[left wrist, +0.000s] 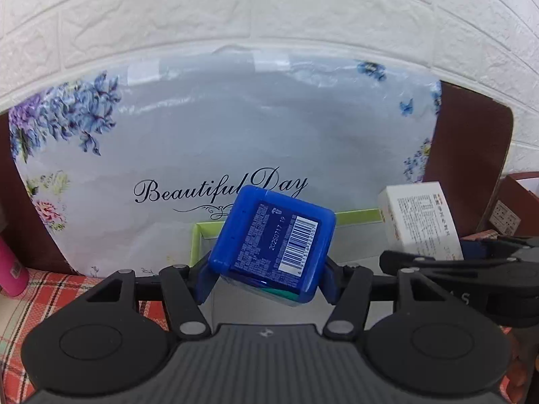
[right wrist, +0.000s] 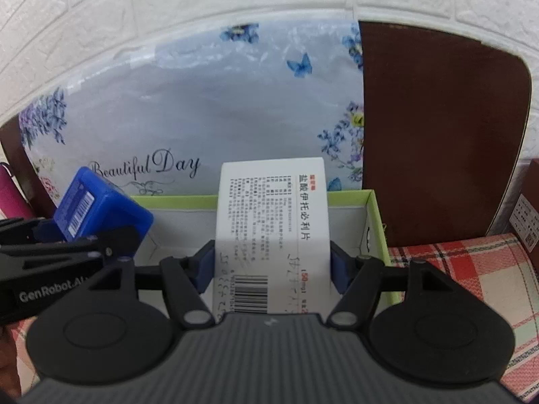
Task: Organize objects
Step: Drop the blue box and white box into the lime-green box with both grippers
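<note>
My left gripper (left wrist: 267, 277) is shut on a blue plastic box (left wrist: 273, 242) with a barcode label, held tilted above the near left part of a green-rimmed open cardboard box (left wrist: 357, 217). My right gripper (right wrist: 273, 269) is shut on a white medicine box (right wrist: 273, 215) with Chinese print, held upright over the same green-rimmed box (right wrist: 375, 222). In the right wrist view the blue box (right wrist: 101, 205) and left gripper show at the left. In the left wrist view the white box (left wrist: 421, 219) shows at the right.
A flowered "Beautiful Day" bag (left wrist: 215, 141) stands against the white brick wall behind the box. A brown board (right wrist: 438, 128) leans at the right, with a brown carton (right wrist: 530, 208) beside it. A pink bottle (left wrist: 11, 269) stands at the left. A plaid cloth (right wrist: 471, 269) covers the table.
</note>
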`<action>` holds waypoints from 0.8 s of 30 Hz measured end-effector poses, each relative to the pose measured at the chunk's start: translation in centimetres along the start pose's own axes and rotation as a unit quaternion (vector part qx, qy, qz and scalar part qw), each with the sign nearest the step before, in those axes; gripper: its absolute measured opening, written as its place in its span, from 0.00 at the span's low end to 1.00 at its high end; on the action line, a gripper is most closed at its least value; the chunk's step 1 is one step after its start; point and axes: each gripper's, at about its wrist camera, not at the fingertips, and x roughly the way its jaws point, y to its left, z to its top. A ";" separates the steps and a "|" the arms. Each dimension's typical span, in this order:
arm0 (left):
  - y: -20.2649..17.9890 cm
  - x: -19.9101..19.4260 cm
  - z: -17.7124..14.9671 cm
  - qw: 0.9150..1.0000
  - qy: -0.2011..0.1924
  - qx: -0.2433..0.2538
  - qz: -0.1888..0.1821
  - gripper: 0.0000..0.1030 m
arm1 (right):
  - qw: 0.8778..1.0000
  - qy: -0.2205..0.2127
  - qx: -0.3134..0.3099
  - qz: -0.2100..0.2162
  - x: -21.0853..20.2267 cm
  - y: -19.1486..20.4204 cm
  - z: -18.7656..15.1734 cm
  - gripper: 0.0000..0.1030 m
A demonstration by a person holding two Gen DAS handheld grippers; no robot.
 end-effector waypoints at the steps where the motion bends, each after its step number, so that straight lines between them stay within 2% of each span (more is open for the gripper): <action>1: 0.2 0.3 -0.2 1.000 -0.008 -0.004 -0.002 0.64 | 1.000 0.009 -0.001 0.000 0.9 -0.1 -0.3 0.64; 2: 0.4 0.4 -0.5 1.000 -0.015 -0.007 -0.002 0.77 | 1.000 0.019 -0.001 0.003 1.6 -0.2 -0.5 0.64; 3: 0.5 0.5 -0.7 1.000 -0.021 -0.010 -0.001 0.85 | 1.000 0.029 0.004 0.006 2.2 -0.4 -0.7 0.67; 4: 0.6 0.5 -0.9 1.000 -0.026 -0.012 0.005 0.92 | 0.999 0.035 0.009 0.007 2.8 -0.5 -1.0 0.77; 5: 0.6 0.5 -1.1 0.999 -0.031 -0.015 0.011 0.94 | 0.999 0.038 0.011 0.003 3.2 -0.6 -1.2 0.82; 7: 0.6 0.6 -1.3 0.999 -0.029 -0.015 0.020 0.94 | 0.999 0.035 0.009 -0.006 3.5 -0.7 -1.7 0.95; 9: 0.4 0.9 -1.4 0.999 -0.025 -0.011 0.036 0.94 | 0.999 0.033 0.003 -0.008 3.6 -0.5 -2.1 1.00; 14: 0.2 -0.8 -1.2 0.998 -0.041 -0.009 0.045 0.94 | 1.000 0.027 0.004 -0.016 2.3 -0.4 -2.3 1.00; 19: -0.1 -5.5 -0.7 0.997 -0.053 -0.015 0.049 0.94 | 0.999 -0.001 0.029 -0.016 -2.6 -0.8 -1.4 1.00; 24: -0.4 -11.5 -2.3 0.996 -0.068 -0.043 0.043 0.94 | 0.999 -0.021 0.031 0.004 -8.2 -1.1 -1.3 1.00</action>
